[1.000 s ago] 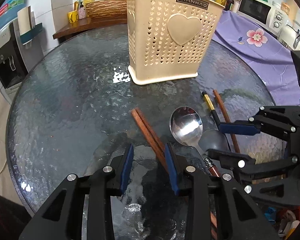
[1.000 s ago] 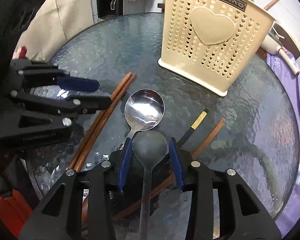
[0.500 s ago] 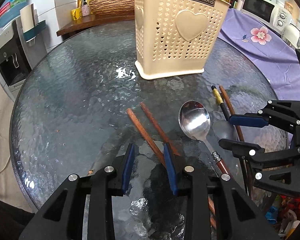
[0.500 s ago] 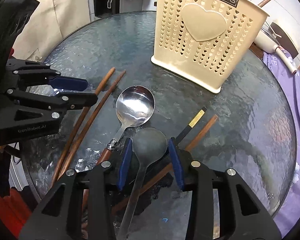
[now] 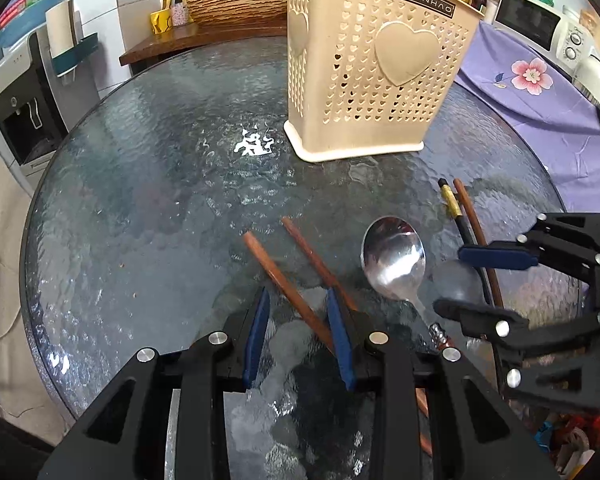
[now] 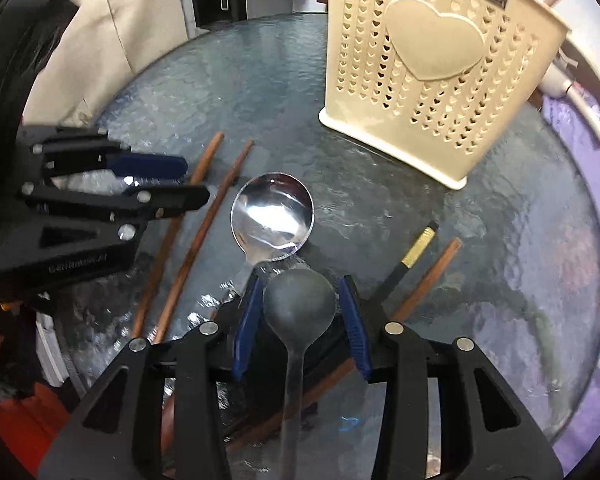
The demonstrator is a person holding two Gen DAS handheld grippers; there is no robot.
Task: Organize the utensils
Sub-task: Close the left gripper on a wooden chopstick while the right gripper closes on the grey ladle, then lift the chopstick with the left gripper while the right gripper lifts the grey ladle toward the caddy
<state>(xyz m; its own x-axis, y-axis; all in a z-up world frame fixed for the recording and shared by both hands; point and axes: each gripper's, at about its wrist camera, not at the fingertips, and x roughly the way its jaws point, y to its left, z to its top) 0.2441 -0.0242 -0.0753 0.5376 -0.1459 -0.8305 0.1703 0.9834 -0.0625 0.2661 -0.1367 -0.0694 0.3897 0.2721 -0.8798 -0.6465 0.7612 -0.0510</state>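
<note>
Right gripper (image 6: 300, 320) is open, blue pads spread either side of the grey spoon (image 6: 299, 304), whose bowl sits between them; whether a pad touches it I can't quite tell. Its long pale handle runs back under the tool. From the left wrist that same grey spoon (image 5: 454, 284) is only a blurred disc between the right gripper (image 5: 488, 280) pads.

Left gripper (image 5: 298, 330) is open too, jaws moderately apart, straddling one brown chopstick (image 5: 288, 284); a second brown chopstick (image 5: 320, 266) passes just by the right-hand pad. The right wrist view shows both full lengths lying side by side, the first (image 6: 172, 236) and the second (image 6: 204, 232), with the left gripper (image 6: 180, 184) hanging above them.

The steel spoon (image 5: 394, 258) lies bowl-up between the two tools, handle toward the camera. Beyond it lie a black chopstick with a gold band (image 5: 452, 208) and a third brown chopstick (image 5: 470, 216), close together.

The cream utensil holder (image 5: 374, 64), pierced with hearts, stands upright at the far side of the round textured glass table (image 5: 140, 200), well apart from the loose pieces.

Around the table: a water dispenser (image 5: 20, 116), a wooden shelf with a wicker basket (image 5: 236, 6), a purple floral cloth (image 5: 540, 96) and a microwave (image 5: 528, 18).
</note>
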